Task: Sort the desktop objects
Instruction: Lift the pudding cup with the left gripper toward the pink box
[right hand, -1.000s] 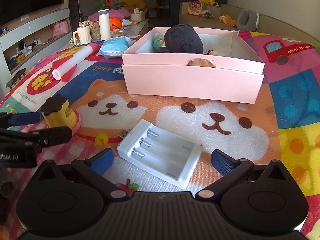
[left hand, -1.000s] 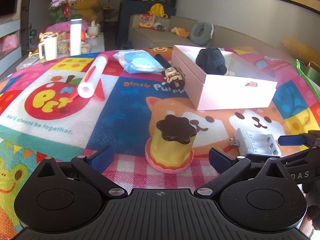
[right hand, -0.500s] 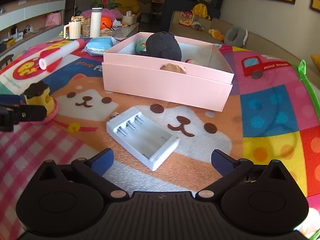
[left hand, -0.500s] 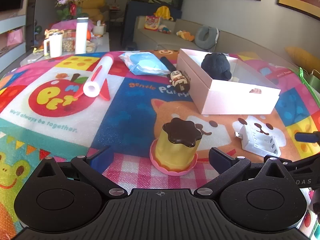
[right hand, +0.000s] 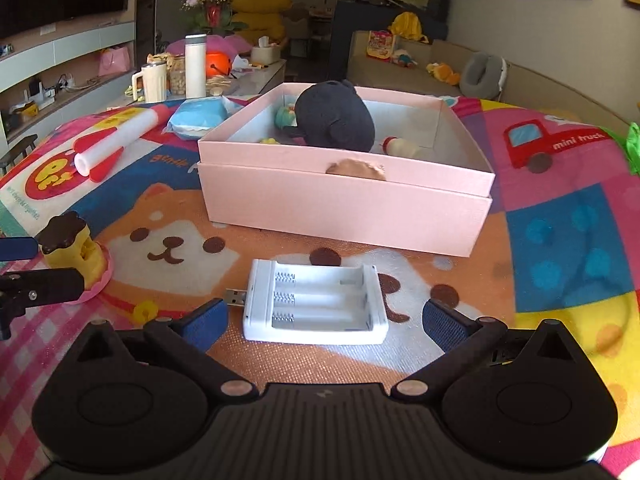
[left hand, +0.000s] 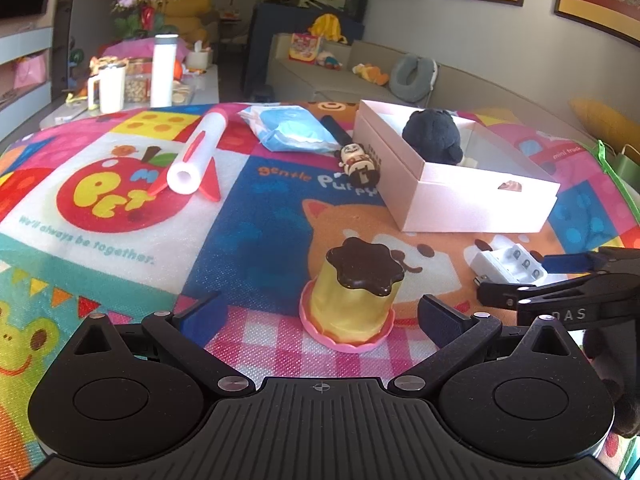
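A yellow pudding toy (left hand: 354, 296) with a brown top and pink base stands on the mat between the blue pads of my open left gripper (left hand: 326, 314). The white battery charger (right hand: 316, 306) lies flat between the pads of my open right gripper (right hand: 326, 322). Neither gripper touches its object. Behind both stands the pink box (right hand: 344, 204), which holds a dark plush (right hand: 336, 116) and small toys. In the left wrist view the box (left hand: 472, 200) is at right, the charger (left hand: 508, 264) lower right, and the right gripper's fingers (left hand: 568, 262) reach over it.
On the colourful play mat (left hand: 120, 216) lie a white and red rocket tube (left hand: 196, 156), a blue packet (left hand: 292, 128), a small figure (left hand: 360, 166) and a black pen beside the box. Cups and bottles stand on a side table beyond the mat's far edge.
Both grippers have shifted and closed in: the charger now lies square between the right pads, the pudding toy sits nearer the left pads. Both stay open.
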`<state>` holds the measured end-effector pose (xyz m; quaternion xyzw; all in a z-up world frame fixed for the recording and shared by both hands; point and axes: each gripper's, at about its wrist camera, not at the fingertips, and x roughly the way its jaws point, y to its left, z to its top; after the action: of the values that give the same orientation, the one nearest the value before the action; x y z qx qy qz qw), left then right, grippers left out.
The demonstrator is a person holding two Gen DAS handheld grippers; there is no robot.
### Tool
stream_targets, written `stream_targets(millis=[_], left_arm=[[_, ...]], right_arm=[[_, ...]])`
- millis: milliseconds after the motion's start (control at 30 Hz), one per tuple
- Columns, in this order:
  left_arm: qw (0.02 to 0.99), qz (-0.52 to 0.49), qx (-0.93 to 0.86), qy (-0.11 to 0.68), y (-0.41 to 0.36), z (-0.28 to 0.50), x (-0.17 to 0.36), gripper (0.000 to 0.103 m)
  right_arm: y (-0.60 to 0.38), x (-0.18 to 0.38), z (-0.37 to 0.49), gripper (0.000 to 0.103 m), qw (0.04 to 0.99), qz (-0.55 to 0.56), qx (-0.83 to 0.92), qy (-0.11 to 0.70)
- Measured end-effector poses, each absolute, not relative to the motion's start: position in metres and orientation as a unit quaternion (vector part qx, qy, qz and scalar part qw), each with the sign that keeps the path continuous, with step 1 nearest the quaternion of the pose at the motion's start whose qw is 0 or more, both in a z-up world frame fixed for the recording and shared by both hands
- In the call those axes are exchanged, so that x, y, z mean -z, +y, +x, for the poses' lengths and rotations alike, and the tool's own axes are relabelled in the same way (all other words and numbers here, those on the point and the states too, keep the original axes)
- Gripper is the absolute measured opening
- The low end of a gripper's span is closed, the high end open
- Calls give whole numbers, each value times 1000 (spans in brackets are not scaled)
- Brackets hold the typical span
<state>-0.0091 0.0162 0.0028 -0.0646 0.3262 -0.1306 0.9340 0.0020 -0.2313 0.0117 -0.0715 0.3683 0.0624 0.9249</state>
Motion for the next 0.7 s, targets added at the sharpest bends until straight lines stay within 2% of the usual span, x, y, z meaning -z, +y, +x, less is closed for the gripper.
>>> stream_targets(millis=[133, 167, 233, 367, 467, 533, 633, 700], left_arm=[[934, -65, 130, 326, 17, -9, -3, 103], [934, -61, 129, 327, 16, -9, -3, 103], [934, -45, 124, 332, 11, -8, -3, 103], [931, 25, 112, 347, -11, -3, -2, 103], [930, 36, 113, 349, -19, 0, -2, 102], [931, 50, 108, 345, -25, 0, -3, 86], [929, 65, 121, 343, -33, -2, -6, 68], [928, 74, 126, 342, -37, -4, -8, 61]], right_arm=[[-226, -11, 10, 102, 922, -67, -72, 374], [-227, -12, 10, 95, 923, -66, -73, 373], [-227, -14, 7, 91, 922, -64, -73, 374], [-231, -18, -7, 91, 925, -70, -64, 369], [-238, -25, -19, 91, 928, -73, -56, 361], [-241, -30, -26, 91, 930, -77, -53, 356], [-245, -36, -38, 91, 932, -81, -56, 348], [-247, -39, -43, 91, 933, -81, -58, 345]])
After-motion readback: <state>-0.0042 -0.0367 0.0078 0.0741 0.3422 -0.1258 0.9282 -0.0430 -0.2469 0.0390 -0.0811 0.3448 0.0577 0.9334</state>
